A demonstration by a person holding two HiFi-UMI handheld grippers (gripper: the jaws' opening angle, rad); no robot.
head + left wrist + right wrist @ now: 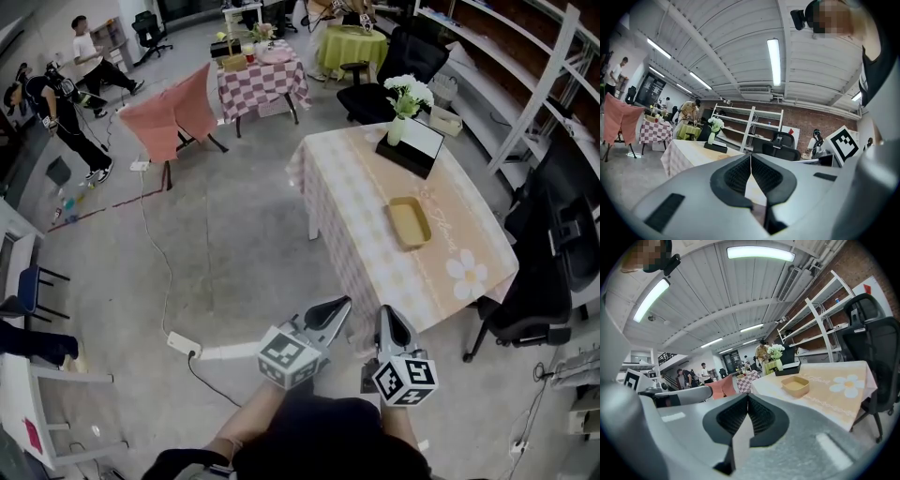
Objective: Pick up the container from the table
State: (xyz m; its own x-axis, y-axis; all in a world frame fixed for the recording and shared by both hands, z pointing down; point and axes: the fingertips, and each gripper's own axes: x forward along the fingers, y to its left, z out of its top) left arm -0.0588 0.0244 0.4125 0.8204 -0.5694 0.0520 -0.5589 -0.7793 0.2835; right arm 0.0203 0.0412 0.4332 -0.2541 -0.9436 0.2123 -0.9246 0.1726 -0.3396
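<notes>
Both pairs of jaws are pressed together with nothing between them. Your left gripper (pixel 337 306) and right gripper (pixel 388 317) hover side by side, short of the table (pixel 367 178). Beyond them the tan container (pixel 410 222) sits mid-table, with the flower vase (pixel 397 129) farther back.

Seemingly empty tan container (pixel 795 386) on table (pixel 829 404)

The container (pixel 410 222) is a shallow, tan, rectangular tray with rounded corners; it sits upright and empty on the table (pixel 375 244), near the middle of the checked cloth
</notes>
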